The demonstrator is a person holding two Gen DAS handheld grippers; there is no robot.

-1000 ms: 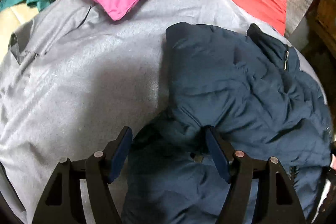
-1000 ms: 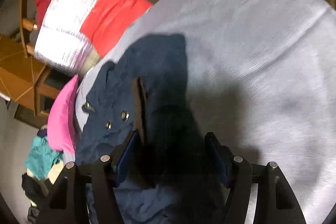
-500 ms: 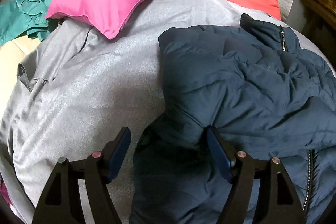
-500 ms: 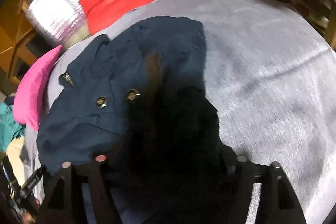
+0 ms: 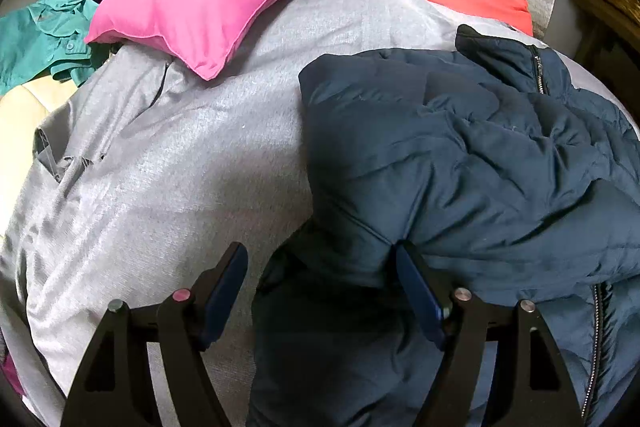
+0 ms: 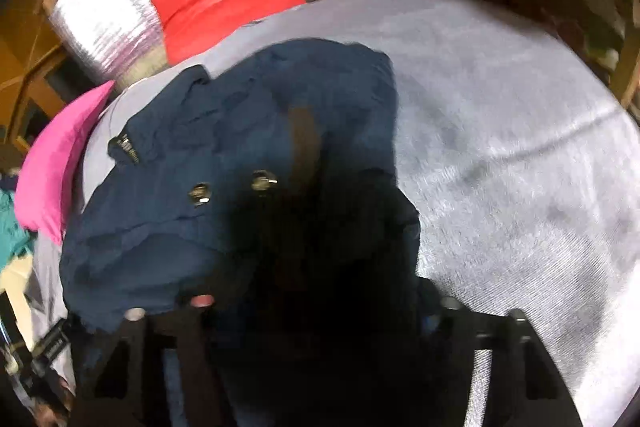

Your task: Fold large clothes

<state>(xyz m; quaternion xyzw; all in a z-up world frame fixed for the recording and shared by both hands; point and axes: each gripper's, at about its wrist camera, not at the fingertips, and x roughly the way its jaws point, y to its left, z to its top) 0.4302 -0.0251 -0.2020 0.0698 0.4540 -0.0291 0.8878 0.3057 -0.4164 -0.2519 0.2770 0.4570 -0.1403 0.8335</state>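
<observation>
Bunching between the wide-apart left gripper point(image 5: 320, 267) jaws, the navy puffer jacket point(image 5: 460, 163) also fills the closing right gripper point(image 6: 320, 303).

We hold our left gripper point(image 5: 320, 283) angled downward, its jaws standing wide apart with blue pads point(image 5: 418, 291) showing. Our right gripper point(image 6: 320, 307) also tilts downward; its jaws are closing, fingers hidden in dark folds of fabric.
</observation>
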